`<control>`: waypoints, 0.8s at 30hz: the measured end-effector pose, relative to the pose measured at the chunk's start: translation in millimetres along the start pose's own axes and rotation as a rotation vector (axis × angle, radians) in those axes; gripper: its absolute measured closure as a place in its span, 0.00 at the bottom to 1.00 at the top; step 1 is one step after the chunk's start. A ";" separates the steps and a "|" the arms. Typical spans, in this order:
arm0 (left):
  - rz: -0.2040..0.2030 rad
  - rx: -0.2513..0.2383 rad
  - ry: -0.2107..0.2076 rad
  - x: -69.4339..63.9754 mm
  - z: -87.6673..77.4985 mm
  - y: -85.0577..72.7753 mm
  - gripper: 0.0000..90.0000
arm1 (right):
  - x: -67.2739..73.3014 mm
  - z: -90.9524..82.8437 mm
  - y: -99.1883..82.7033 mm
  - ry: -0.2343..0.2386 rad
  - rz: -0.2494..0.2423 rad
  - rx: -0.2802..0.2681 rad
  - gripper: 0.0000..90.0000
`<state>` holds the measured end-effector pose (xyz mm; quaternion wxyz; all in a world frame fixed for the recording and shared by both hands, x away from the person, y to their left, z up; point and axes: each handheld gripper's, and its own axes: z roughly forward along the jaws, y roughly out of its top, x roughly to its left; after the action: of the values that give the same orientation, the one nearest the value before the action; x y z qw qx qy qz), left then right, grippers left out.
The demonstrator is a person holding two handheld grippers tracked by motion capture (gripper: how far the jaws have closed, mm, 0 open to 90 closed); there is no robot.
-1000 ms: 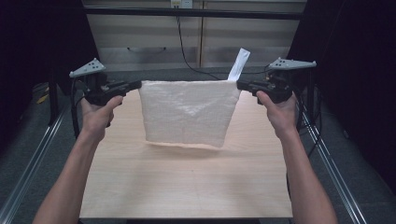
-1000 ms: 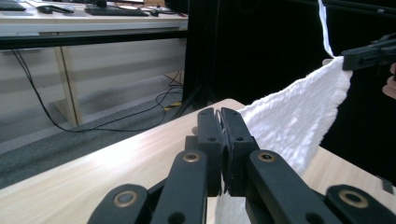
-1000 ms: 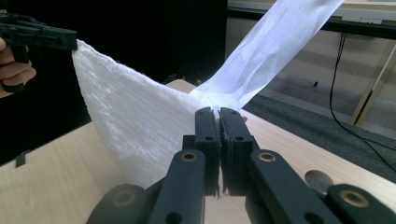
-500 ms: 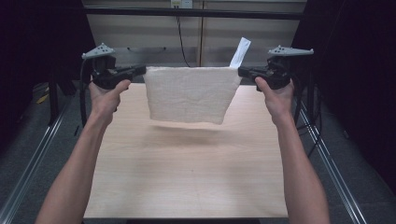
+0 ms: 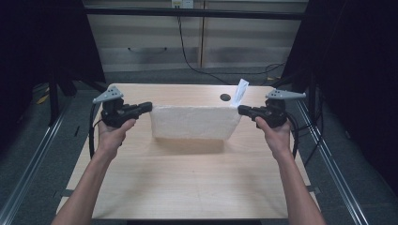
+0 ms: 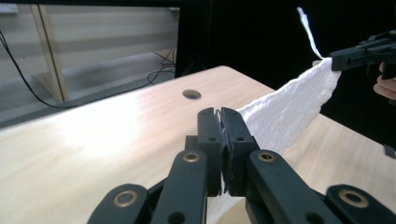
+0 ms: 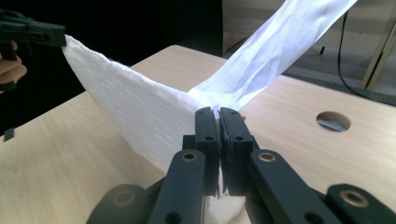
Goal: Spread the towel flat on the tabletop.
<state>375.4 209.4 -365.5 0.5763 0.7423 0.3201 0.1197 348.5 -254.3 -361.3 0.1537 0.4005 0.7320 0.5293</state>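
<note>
White towel (image 5: 193, 123) stretched between both grippers over wooden table (image 5: 187, 187), lower edge at tabletop. Left gripper (image 5: 146, 107) jaws pinch left top corner; right gripper (image 5: 242, 110) jaws pinch right corner, thin label strip (image 5: 241, 92) sticking up there. Round hole (image 5: 225, 97) behind towel; black cables (image 5: 187, 51) on floor beyond table

Both grippers, left (image 5: 148, 107) and right (image 5: 241, 110), sink toward the table (image 5: 187, 187), lowering the white towel (image 5: 192, 123) stretched between them.

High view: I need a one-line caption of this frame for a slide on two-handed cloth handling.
Left gripper and right gripper pinch a white towel's top corners, stretching it over the wooden table.
</note>
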 end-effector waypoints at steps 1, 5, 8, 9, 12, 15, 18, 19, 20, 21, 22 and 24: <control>-0.019 0.005 -0.010 -1.5 -0.7 -11.5 0.98 | 0.9 -2.3 -10.7 0.020 0.022 -0.015 0.96; -0.030 0.021 -0.023 -4.6 -2.9 -31.4 0.98 | 6.9 -3.3 -30.1 0.029 0.019 0.014 0.96; -0.030 0.037 -0.026 -6.0 -5.1 -40.0 0.98 | 10.3 -5.1 -38.7 0.036 0.021 0.023 0.96; -0.030 0.049 -0.029 -6.7 -6.6 -43.4 0.98 | 14.1 -6.6 -45.7 0.039 0.016 0.038 0.96; -0.027 0.067 -0.044 -11.6 -13.2 -58.7 0.98 | 21.1 -10.9 -53.7 0.052 0.001 0.052 0.96; -0.022 0.092 -0.049 -15.8 -15.0 -68.9 0.98 | 27.8 -14.8 -60.7 0.056 -0.014 0.076 0.96; -0.031 0.094 -0.056 -19.9 -16.0 -76.9 0.98 | 32.2 -18.5 -68.4 0.060 -0.015 0.085 0.96; -0.025 0.105 -0.053 -21.4 -17.2 -79.2 0.98 | 33.6 -19.7 -71.1 0.064 -0.010 0.085 0.96; -0.016 0.115 -0.053 -23.5 -19.1 -81.2 0.98 | 34.9 -20.5 -74.4 0.067 -0.006 0.087 0.96; -0.010 0.122 -0.052 -24.8 -21.5 -82.9 0.98 | 36.7 -21.1 -78.2 0.075 -0.007 0.093 0.96; -0.014 0.118 -0.057 -25.2 -23.7 -85.4 0.98 | 39.7 -21.6 -82.1 0.078 -0.010 0.104 0.96; -0.019 0.132 -0.064 -27.9 -25.7 -92.3 0.98 | 45.2 -22.3 -91.3 0.090 -0.010 0.121 0.96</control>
<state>308.8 224.3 -438.3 0.5370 0.7792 0.3159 0.0691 266.8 -245.9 -425.5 0.0988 0.3812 0.7709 0.5006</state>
